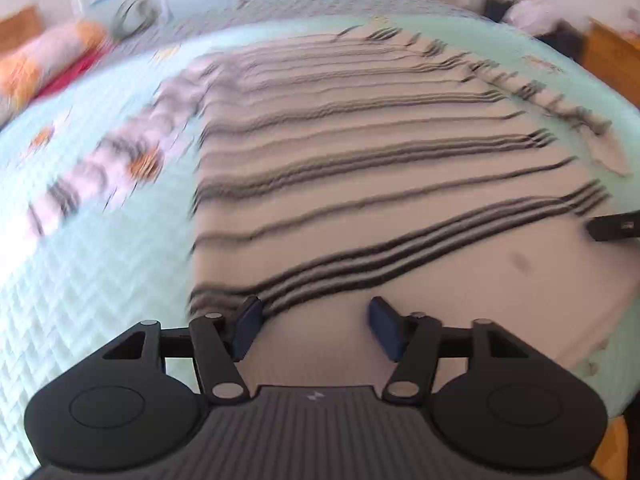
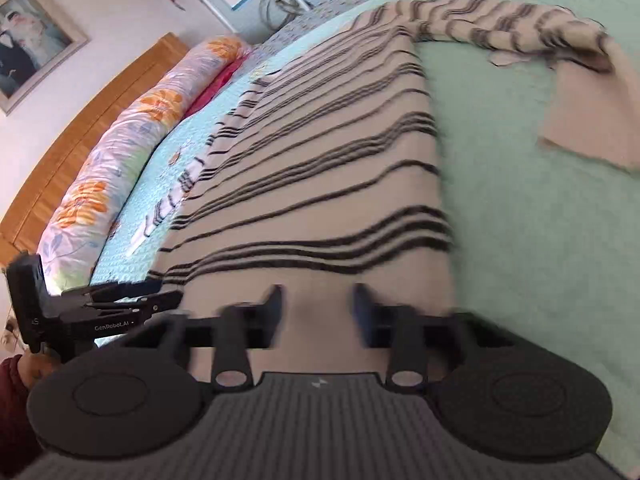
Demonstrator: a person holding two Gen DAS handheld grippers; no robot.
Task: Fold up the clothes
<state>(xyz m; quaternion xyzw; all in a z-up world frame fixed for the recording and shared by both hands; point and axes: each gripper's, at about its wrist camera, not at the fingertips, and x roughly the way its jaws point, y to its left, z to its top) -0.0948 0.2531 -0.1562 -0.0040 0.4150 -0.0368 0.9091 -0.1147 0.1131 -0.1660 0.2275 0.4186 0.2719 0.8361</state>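
A beige sweater [image 1: 360, 184] with dark stripes lies spread flat on the mint-green quilted bed [image 1: 100, 280]. Its left sleeve [image 1: 100, 172] stretches out, blurred; the right sleeve [image 1: 568, 112] lies crumpled at the far right. My left gripper [image 1: 316, 320] is open just above the sweater's near hem, close to its left corner, with nothing between its blue pads. The right wrist view shows the same sweater [image 2: 320, 168] and its bunched right sleeve [image 2: 520, 32]. My right gripper [image 2: 318, 304] hovers open over the hem near the right edge. The left gripper [image 2: 100, 312] appears at the left.
A long floral pillow [image 2: 120, 140] lies along the wooden headboard [image 2: 80, 120] on the left. A framed picture [image 2: 28, 36] hangs on the wall. A hand in a dark red sleeve [image 2: 16, 380] holds the left gripper. The right gripper's tip [image 1: 616, 226] pokes in at the right edge.
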